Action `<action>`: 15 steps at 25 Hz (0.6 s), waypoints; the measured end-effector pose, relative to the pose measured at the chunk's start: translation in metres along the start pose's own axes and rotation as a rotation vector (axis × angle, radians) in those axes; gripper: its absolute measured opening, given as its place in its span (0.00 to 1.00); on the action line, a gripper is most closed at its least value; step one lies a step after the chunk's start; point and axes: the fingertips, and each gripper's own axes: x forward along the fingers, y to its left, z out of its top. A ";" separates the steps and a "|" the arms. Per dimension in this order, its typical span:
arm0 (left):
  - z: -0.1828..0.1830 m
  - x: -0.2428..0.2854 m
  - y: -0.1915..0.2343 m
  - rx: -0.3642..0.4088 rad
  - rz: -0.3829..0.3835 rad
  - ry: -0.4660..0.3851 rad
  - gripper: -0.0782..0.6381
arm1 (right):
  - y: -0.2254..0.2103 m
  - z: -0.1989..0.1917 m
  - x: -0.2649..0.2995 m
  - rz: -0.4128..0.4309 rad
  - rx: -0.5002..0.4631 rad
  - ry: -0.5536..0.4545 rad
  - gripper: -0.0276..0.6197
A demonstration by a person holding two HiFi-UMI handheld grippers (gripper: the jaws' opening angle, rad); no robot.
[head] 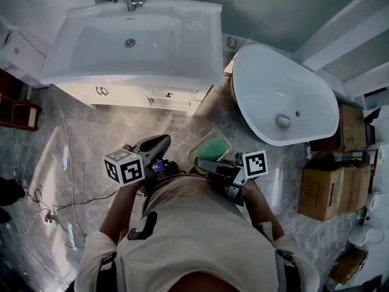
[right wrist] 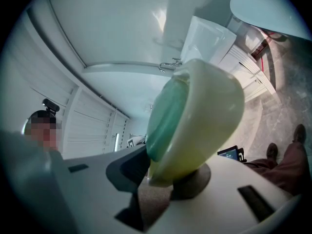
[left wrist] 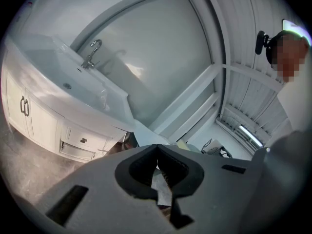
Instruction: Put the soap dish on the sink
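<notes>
The right gripper (head: pixel 203 162) is closed partway on the near rim of the soap dish (head: pixel 209 149), with one jaw against the green insert side and one against the pale outer shell. The dish is held in the air above the floor (head: pixel 79 145), in front of the person and well short of the sink (head: pixel 91 41). It projects forward beyond the jaw tips. Its open, green face is turned upward, and its long axis runs away from the person, toward the gap between the sink and the bathtub (head: pixel 316 111). The left gripper (head: pixel 159 143) has its jaw tips together and holds nothing.
</notes>
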 end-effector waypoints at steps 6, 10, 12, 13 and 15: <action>-0.002 0.038 -0.021 -0.005 0.007 0.001 0.14 | 0.002 0.028 -0.019 0.045 -0.012 0.023 0.23; 0.001 0.065 -0.035 0.010 0.009 0.006 0.14 | 0.001 0.043 -0.038 0.058 -0.014 0.032 0.23; 0.001 0.077 -0.039 0.005 0.011 0.004 0.14 | -0.002 0.051 -0.047 0.070 -0.015 0.032 0.23; 0.001 0.083 -0.039 0.004 0.014 0.009 0.14 | -0.003 0.055 -0.051 0.075 -0.012 0.031 0.23; 0.000 0.094 -0.041 0.009 0.026 0.023 0.14 | -0.006 0.063 -0.060 0.087 -0.006 0.031 0.23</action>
